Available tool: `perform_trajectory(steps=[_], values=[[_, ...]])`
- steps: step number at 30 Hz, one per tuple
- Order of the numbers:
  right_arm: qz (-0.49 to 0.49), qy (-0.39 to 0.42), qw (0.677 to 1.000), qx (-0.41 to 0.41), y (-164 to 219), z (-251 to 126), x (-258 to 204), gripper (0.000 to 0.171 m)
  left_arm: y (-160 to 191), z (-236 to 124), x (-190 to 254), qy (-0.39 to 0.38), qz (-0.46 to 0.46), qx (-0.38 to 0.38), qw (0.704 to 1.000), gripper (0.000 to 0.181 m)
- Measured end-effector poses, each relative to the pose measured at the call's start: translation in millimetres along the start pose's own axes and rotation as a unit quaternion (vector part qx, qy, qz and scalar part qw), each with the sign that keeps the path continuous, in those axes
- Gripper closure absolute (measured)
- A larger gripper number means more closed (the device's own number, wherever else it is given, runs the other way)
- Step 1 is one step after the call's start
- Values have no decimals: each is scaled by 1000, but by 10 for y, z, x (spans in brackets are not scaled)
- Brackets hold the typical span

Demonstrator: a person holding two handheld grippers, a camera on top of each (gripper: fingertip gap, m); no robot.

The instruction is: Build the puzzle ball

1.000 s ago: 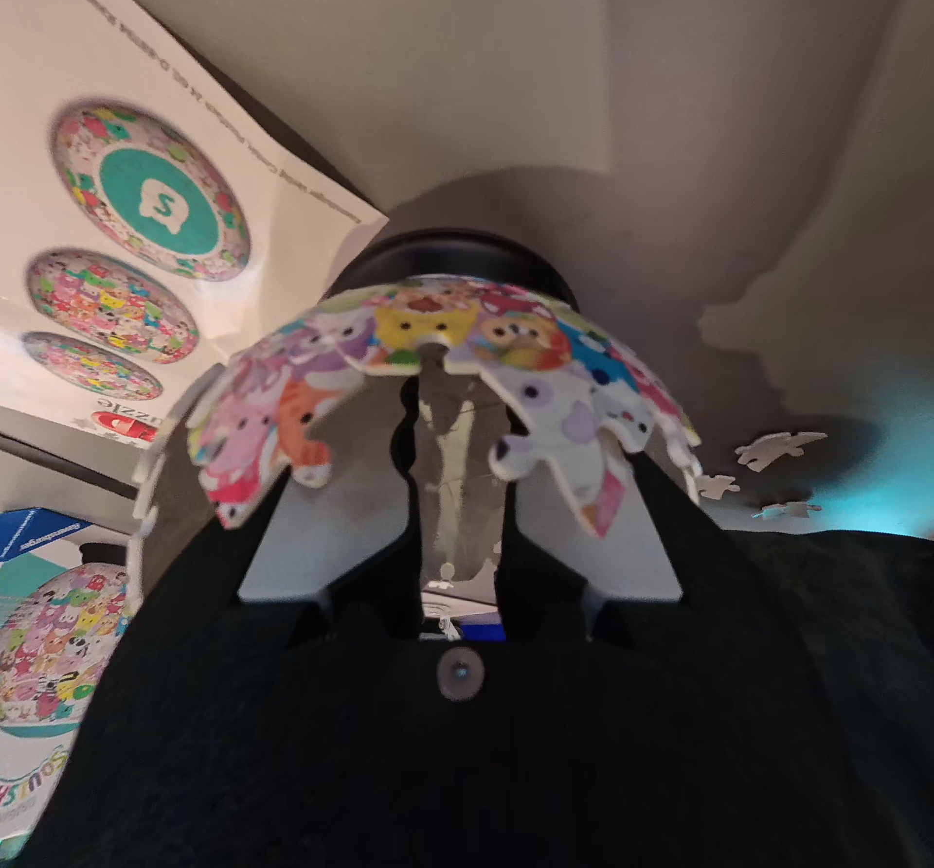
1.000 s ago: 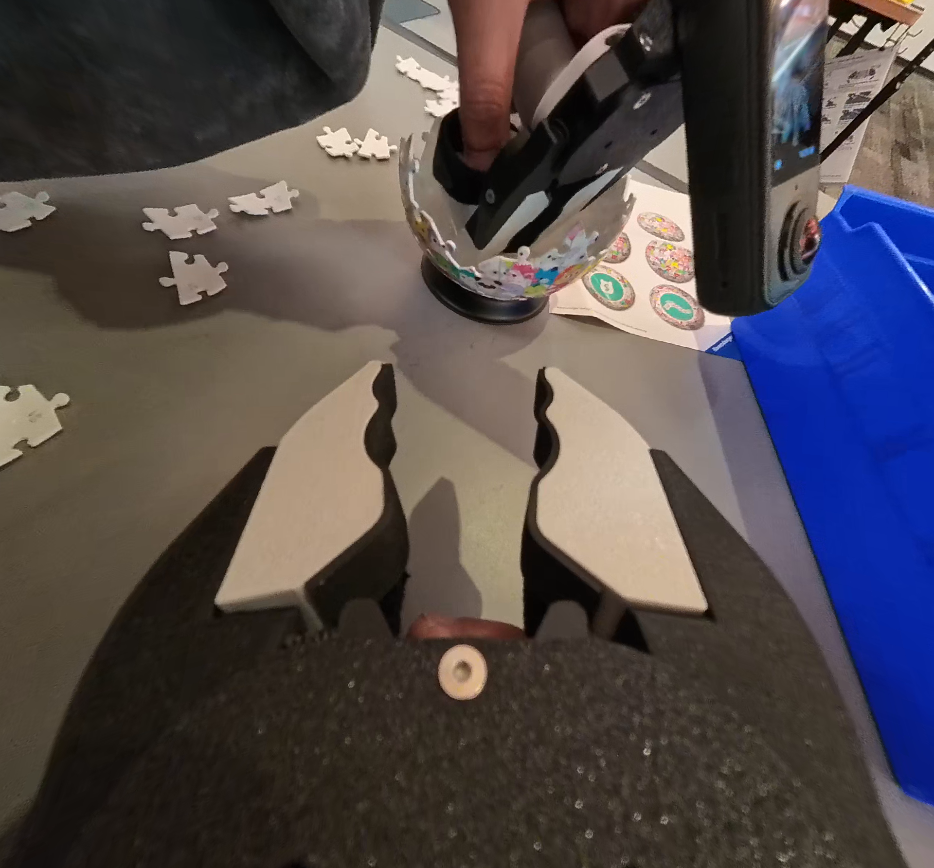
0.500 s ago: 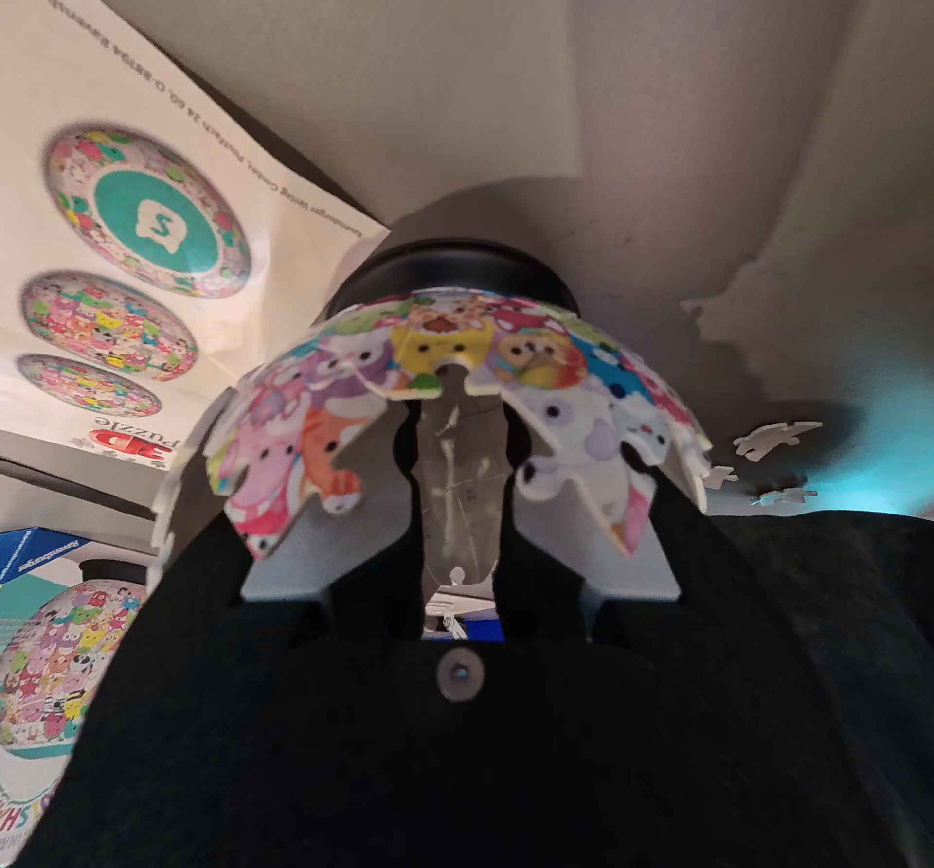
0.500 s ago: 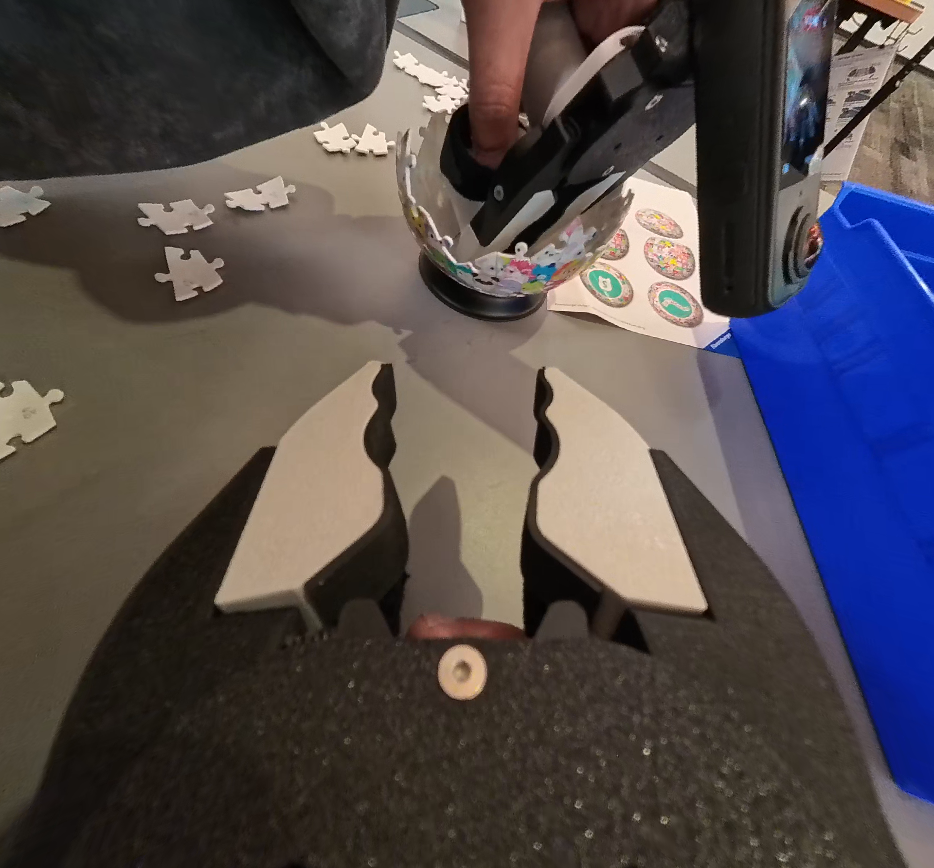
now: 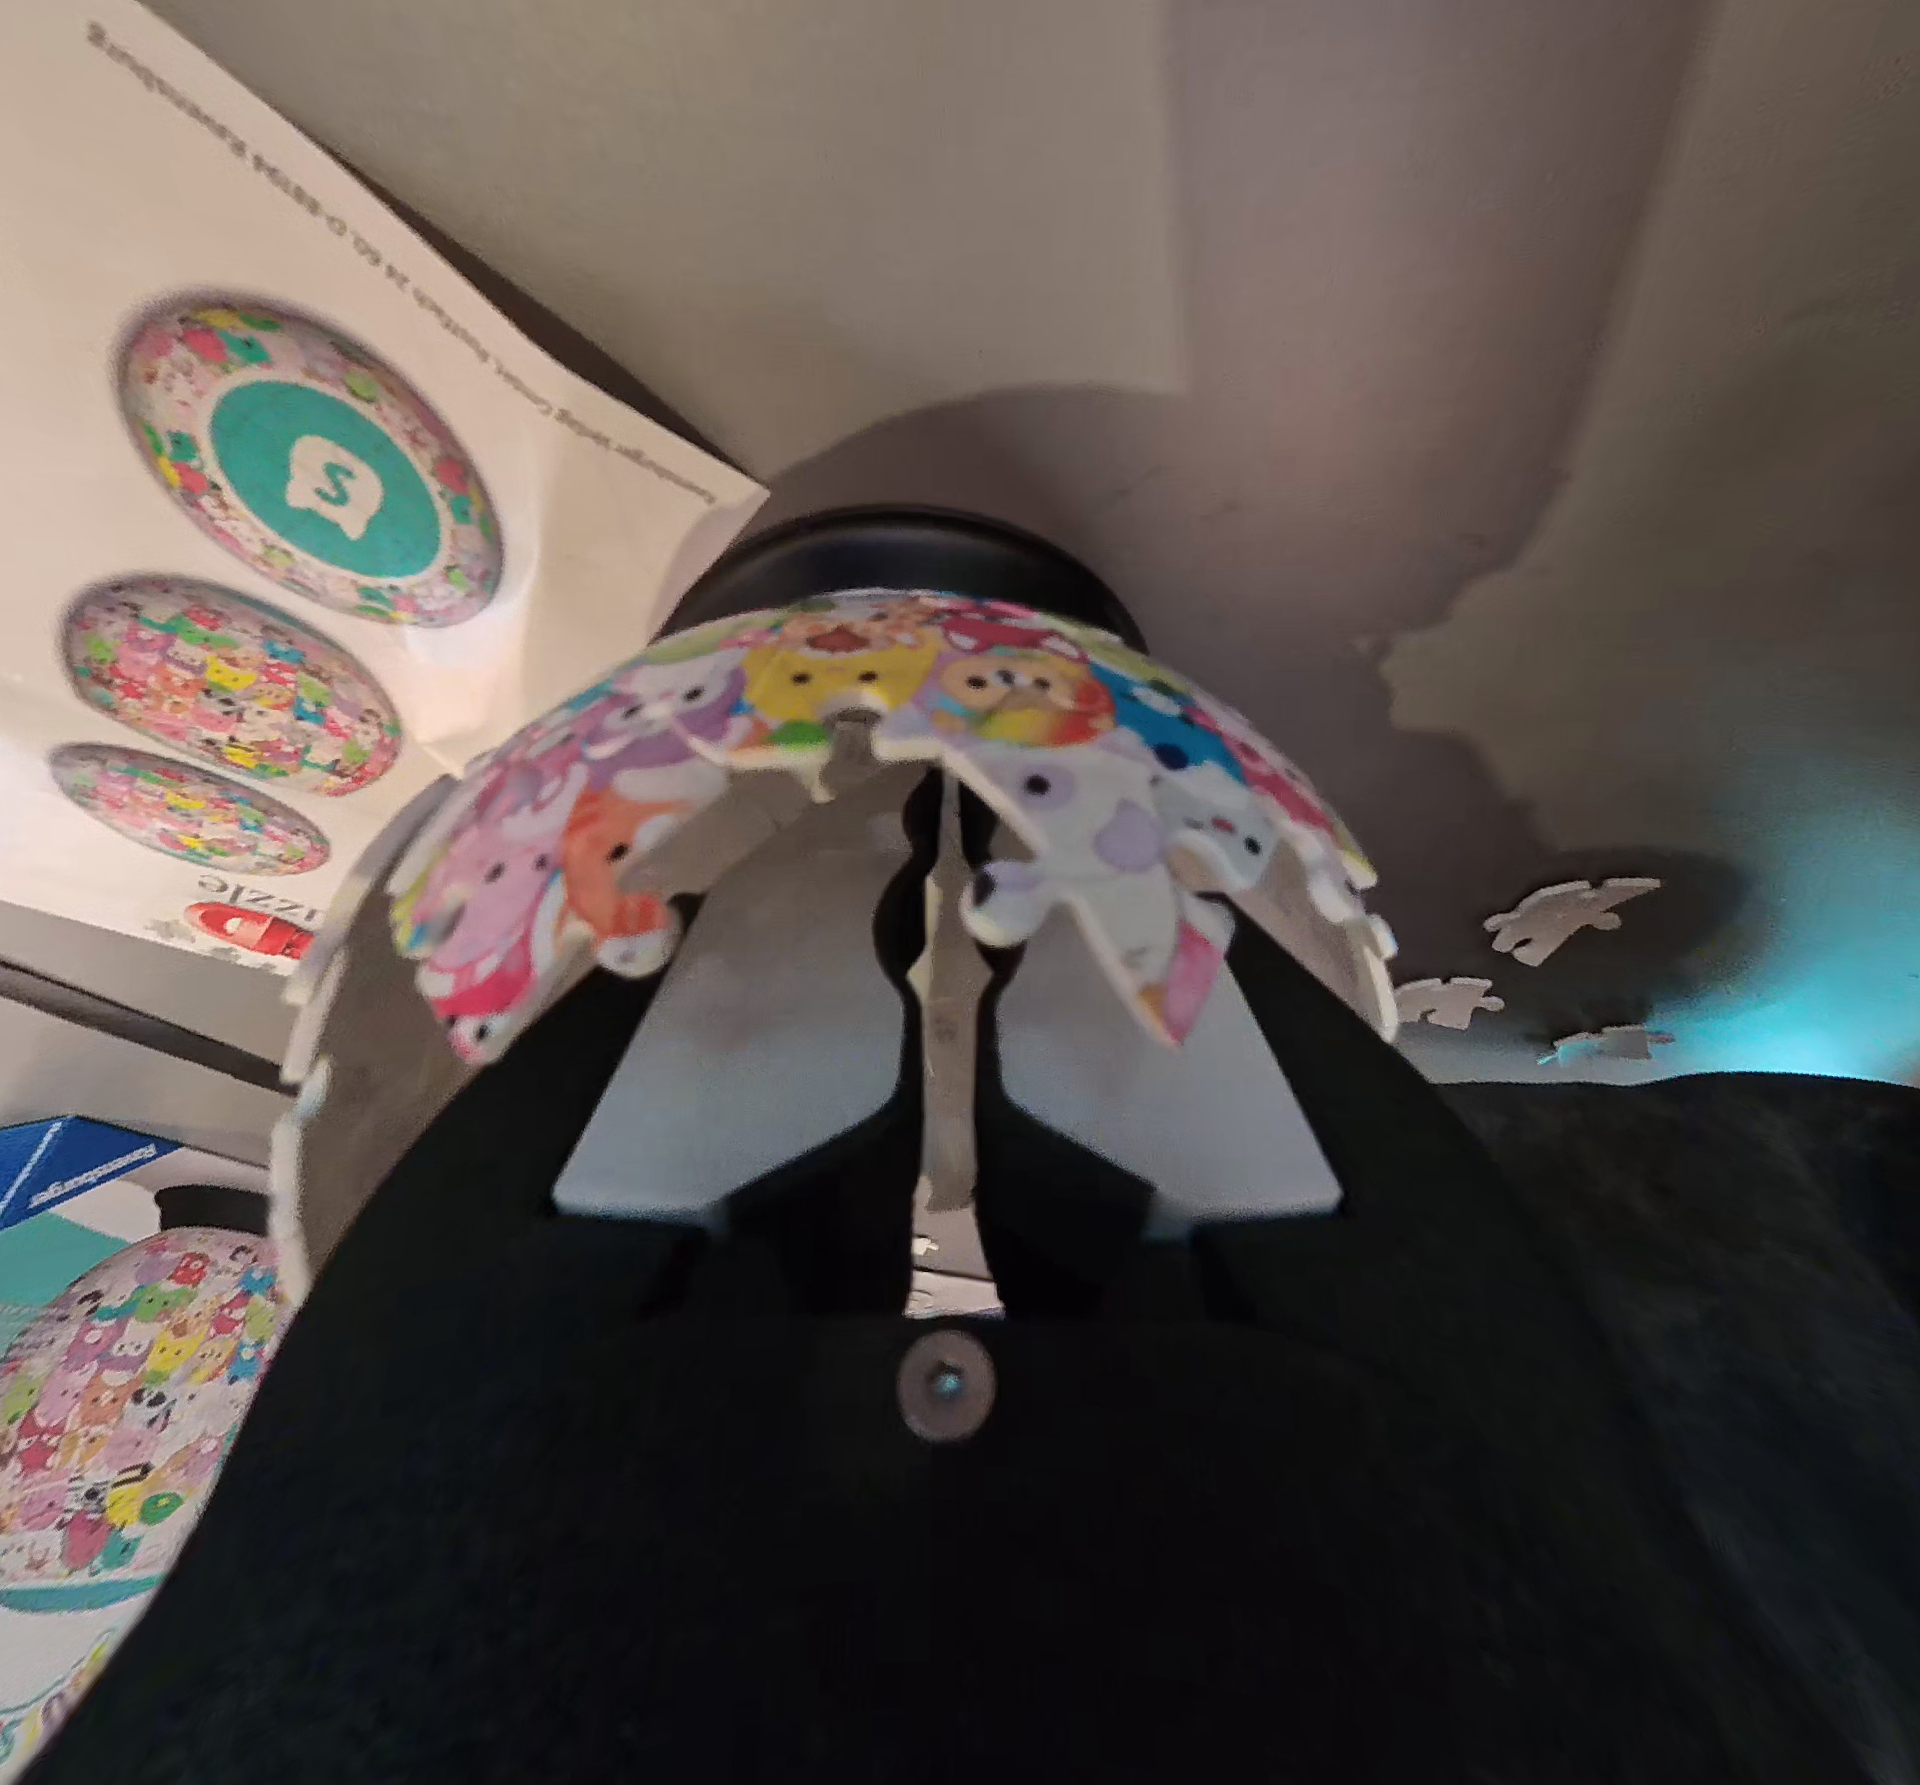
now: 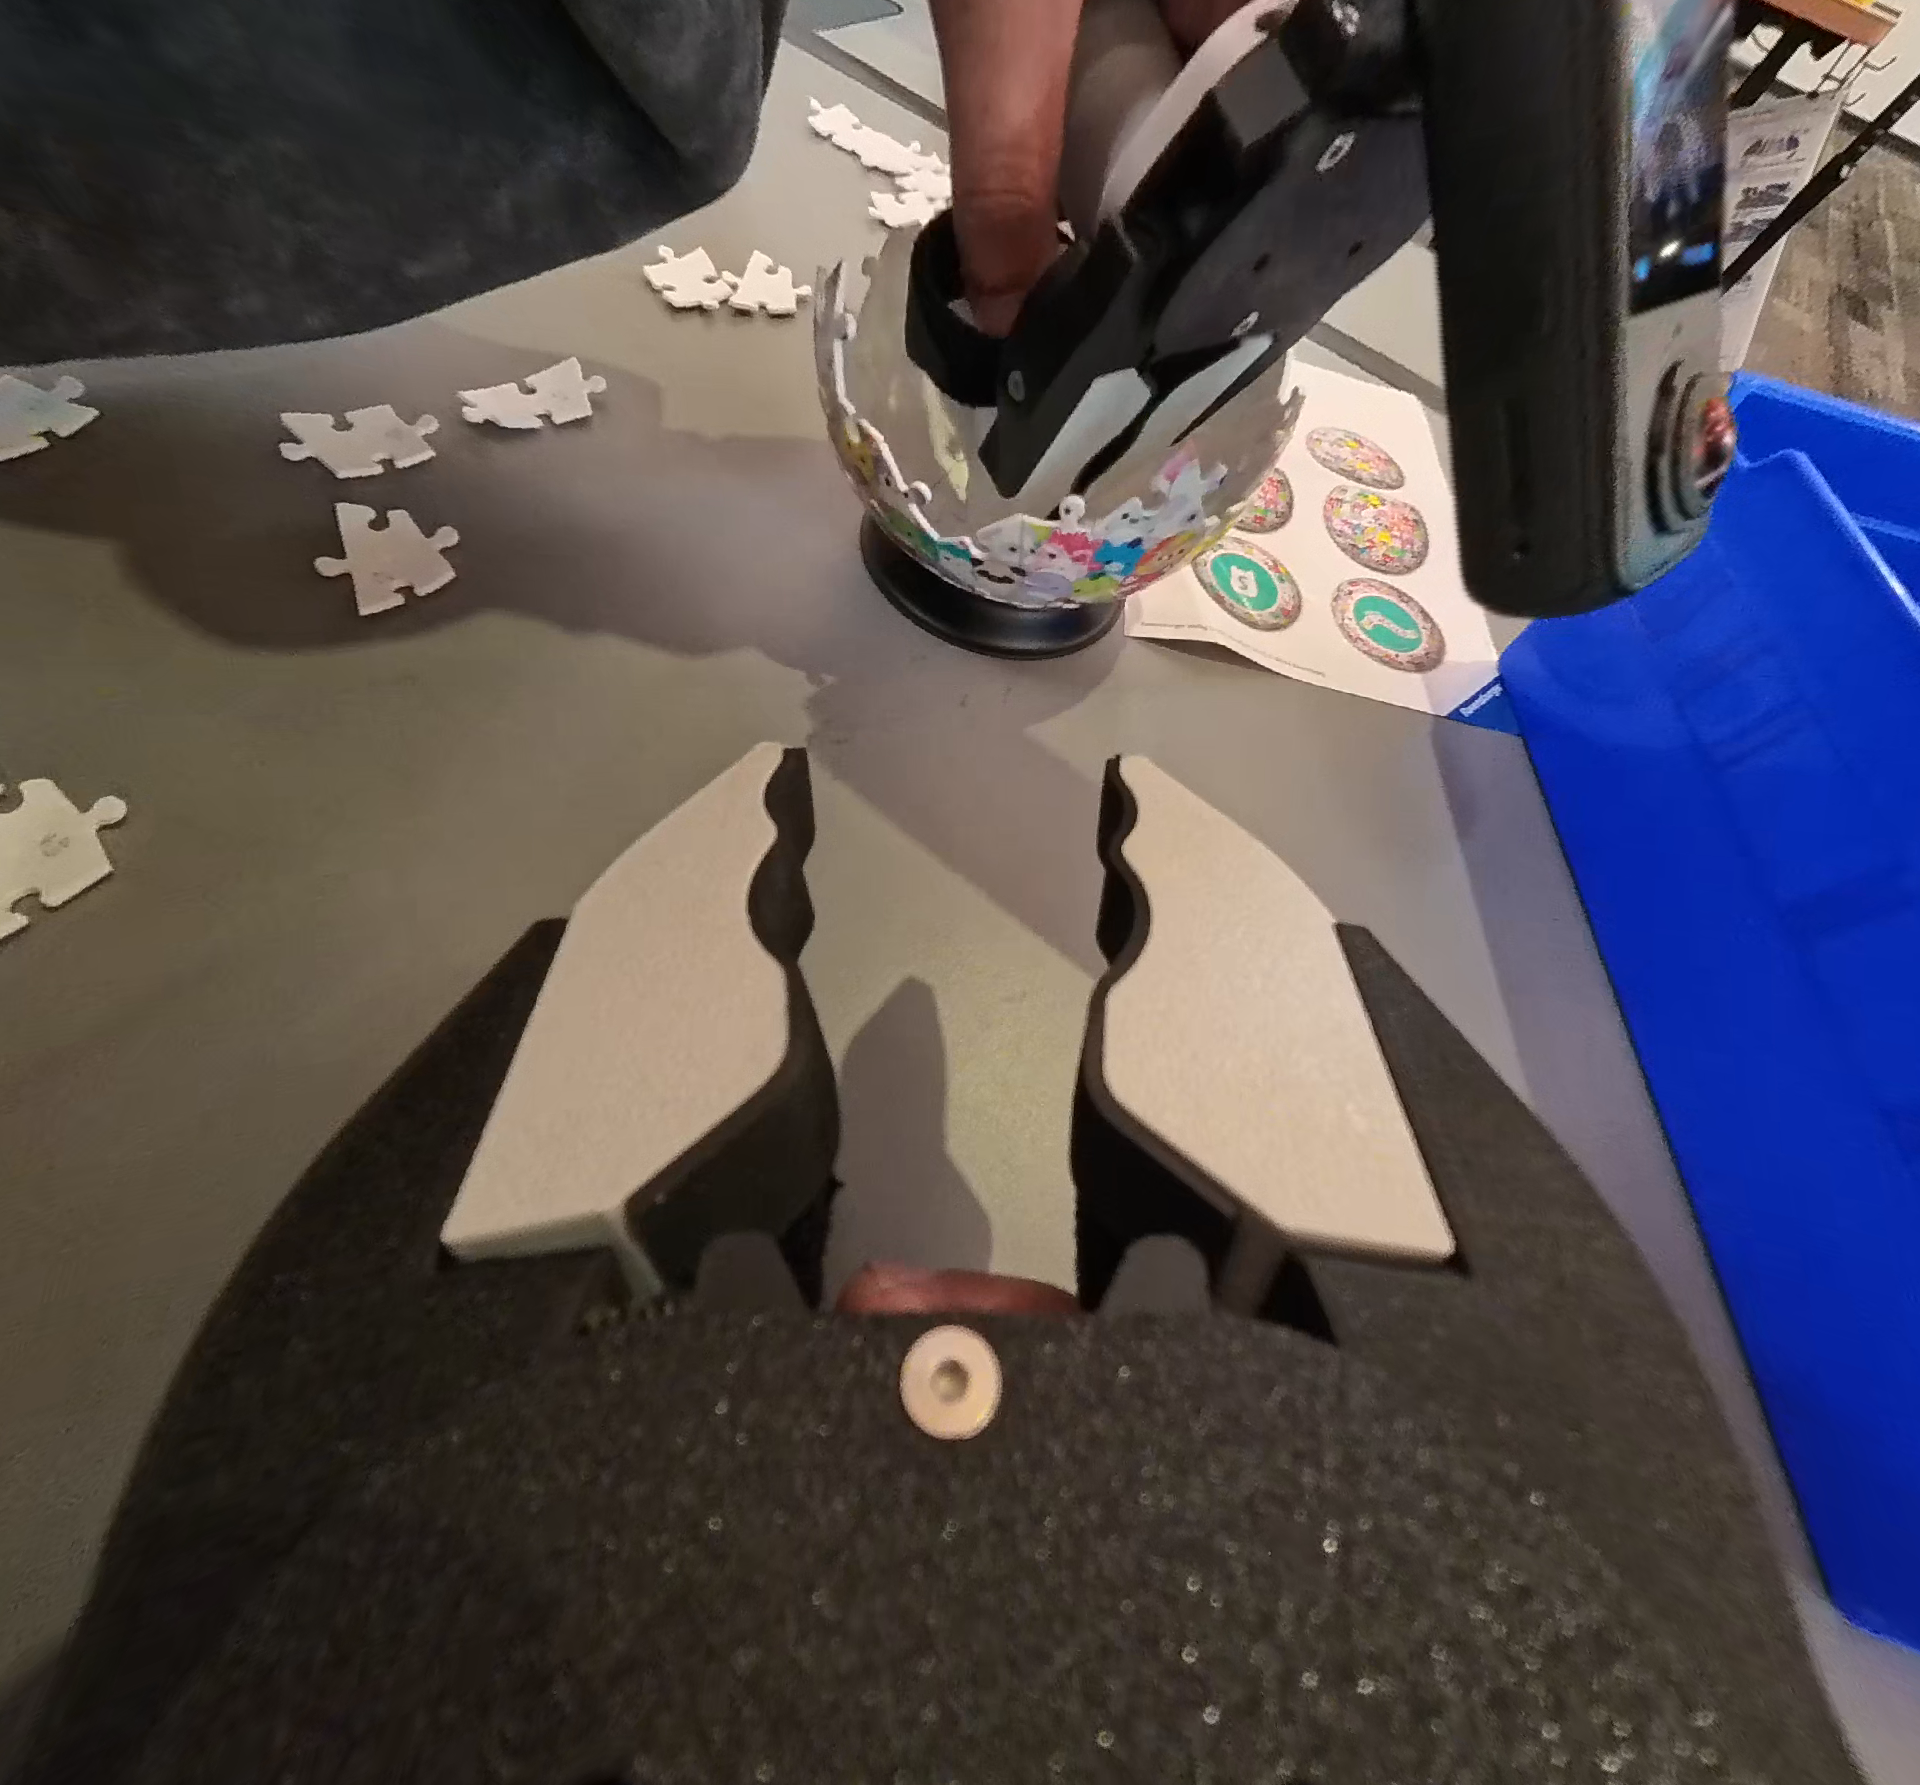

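**Desk:** What changed in the last second?

**Photographer:** Closing in, the left tool [image 5: 940, 831] has narrowed its jaws from a clear gap to a slit. They now pinch a thin pale puzzle piece [image 5: 940, 1008], seen edge-on. The right tool [image 6: 951, 800] has not shifted; it hangs over the counter [image 6: 416, 748] with jaws apart and nothing between them.

**Desk:** And where is the ball?

**Photographer:** Half built. The puzzle ball [image 6: 1039, 561] is an open bowl, colours outward, seated on its black stand [image 6: 987, 613] beside the instruction sheet [image 6: 1351, 613]. The left tool reaches down inside it, at a notch in the jagged rim. Loose pieces [image 6: 384, 556] lie face down well off to the side.

**Desk:** How will it handle?

**Photographer:** Lightly, I'd judge. The shell looks thin and stiff, held together only by its interlocking tabs, so a push against the wall could pop neighbours loose or tip the bowl off the stand. The piece itself is small, rigid and smooth. It is best held by its flat faces near the middle, as it is now, leaving the tabs free to seat.

**Desk:** And the spare tool?

**Photographer:** It could steady the outside of the shell low down, near the stand, never by the ragged rim.
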State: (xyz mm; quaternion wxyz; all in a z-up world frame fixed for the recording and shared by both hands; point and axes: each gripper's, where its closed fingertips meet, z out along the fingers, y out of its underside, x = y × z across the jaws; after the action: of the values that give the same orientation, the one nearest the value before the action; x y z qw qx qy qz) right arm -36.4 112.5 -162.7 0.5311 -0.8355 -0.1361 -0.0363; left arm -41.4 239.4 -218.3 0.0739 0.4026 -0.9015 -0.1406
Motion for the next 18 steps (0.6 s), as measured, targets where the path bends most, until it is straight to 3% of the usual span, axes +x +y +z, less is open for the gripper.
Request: perform_trajectory(steps=[6, 10, 18], values=[[-3, 0, 1000, -2, 4, 2, -5, 119, 45, -46, -101, -27, -20, 5, 999, 137], [-4, -1, 1000, -3, 8, 5, -12, 119, 63, 19, -137, -35, -17, -9, 999, 134], [-4, -2, 1000, -3, 12, 6, -16, 119, 36, 38, -86, -13, -11, -25, 1000, 144]])
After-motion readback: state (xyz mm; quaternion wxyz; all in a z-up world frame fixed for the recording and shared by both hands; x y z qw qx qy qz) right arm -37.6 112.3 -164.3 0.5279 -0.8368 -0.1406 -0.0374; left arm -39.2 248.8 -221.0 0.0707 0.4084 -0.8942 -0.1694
